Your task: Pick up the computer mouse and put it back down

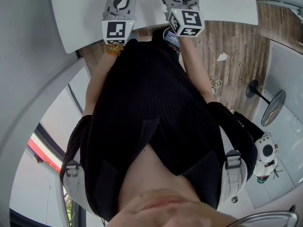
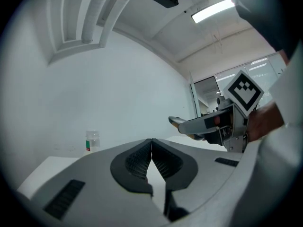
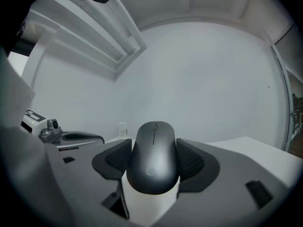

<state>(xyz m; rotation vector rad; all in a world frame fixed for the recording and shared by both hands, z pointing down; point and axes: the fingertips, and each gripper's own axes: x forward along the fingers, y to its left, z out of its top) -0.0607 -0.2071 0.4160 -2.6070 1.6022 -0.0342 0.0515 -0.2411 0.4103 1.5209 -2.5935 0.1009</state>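
White walls and a white counter (image 1: 80, 18) made up nearly all of the setting, with wood flooring (image 1: 232, 41) beyond the counter's edge. At the centre of the action, the right claw (image 3: 152, 167) was clenched on the computer mouse (image 3: 154, 143). Its two ribbed pads (image 3: 116, 161) pressed against the mouse's long flanks, one on each side. The mouse's long axis ran straight ahead along the claw's own line. The wheel end pointed away from the claw's body, the logo end sat tucked back toward it, and the top shell faced up. From these views I could not tell whether the underside touched the counter or hung just clear of it. The head view placed it over the counter.

Just to the left of that claw, the left claw (image 2: 151, 159) was shut tight on nothing, its pads meeting in a thin seam. It was held alongside and took no part in the hold. Farther out, ahead of both claws and toward the wall, a small clear bottle (image 2: 92, 141) stood on the counter, well apart from the mouse.

By my reading, the pick-up was in hand and the set-down was what remained. That move turned on one thing: the counter lay beneath the gripped mouse. The right claw, the only one engaged, would need merely to lower it level, flat base first, before letting go.
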